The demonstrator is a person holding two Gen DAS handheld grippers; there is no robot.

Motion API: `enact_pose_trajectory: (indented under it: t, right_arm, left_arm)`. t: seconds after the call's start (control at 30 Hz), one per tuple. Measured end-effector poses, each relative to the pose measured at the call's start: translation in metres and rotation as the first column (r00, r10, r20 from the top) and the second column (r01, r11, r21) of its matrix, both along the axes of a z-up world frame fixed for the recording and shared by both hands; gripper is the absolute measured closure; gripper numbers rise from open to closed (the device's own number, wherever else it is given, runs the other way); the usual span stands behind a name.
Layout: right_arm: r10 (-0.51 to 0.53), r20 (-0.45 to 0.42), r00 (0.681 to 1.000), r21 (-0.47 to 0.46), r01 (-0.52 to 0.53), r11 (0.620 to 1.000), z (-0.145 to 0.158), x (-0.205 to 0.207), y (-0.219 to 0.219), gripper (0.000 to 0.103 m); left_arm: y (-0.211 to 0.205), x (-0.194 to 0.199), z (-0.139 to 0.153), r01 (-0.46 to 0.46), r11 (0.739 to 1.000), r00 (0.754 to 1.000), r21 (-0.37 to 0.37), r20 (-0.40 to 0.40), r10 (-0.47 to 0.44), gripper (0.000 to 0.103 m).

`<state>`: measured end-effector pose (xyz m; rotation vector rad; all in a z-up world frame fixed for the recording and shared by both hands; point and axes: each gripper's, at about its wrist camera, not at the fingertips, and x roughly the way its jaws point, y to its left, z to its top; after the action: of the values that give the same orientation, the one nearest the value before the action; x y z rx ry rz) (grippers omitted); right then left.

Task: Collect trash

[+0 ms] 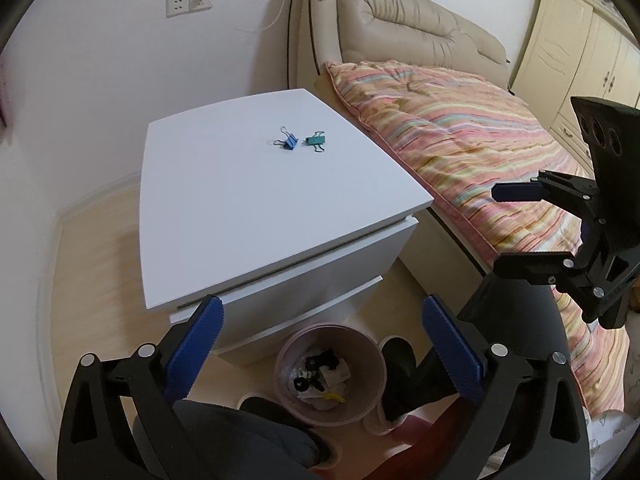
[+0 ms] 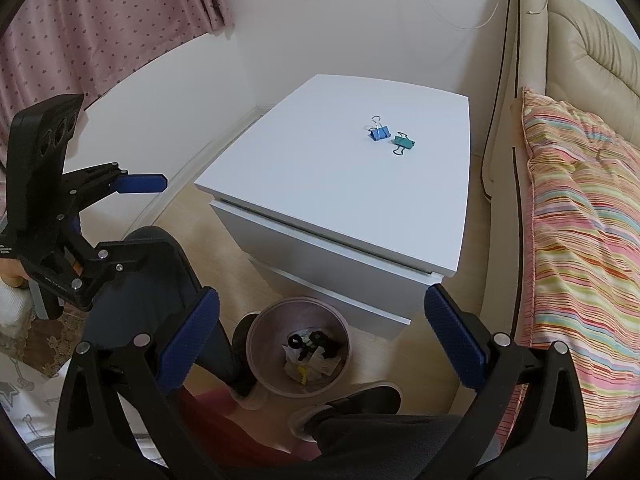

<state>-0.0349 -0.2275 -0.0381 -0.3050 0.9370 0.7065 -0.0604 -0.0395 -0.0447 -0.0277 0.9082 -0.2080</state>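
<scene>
left gripper [image 1: 322, 344] wide apart, empty | right gripper [image 2: 322, 340] wide apart, empty | pink bin [image 1: 370, 360] holds black clips, paper scraps

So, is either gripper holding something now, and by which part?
Nothing is held. The left gripper and right gripper both stand open and empty above the round pink waste bin.

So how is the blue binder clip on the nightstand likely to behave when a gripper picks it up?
The blue binder clip looks small and stiff, so probably light. Its wire handles stick up and may swivel or slip between pads. On the smooth white nightstand it could skid if nudged, perhaps into the green clip beside it.
</scene>
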Motion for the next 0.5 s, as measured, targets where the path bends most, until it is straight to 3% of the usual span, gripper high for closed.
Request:
enact_pose_trajectory:
  t: [0.5]
  right_arm:
    - [0.013, 0.004, 1.0, 0.008, -0.013, 1.0, 0.009, 0.032, 0.01, 0.003]
  left_arm:
    - [0.008, 0.015, 0.005, -0.021, 1.0, 0.999, -0.005, 0.031, 0.021, 0.008]
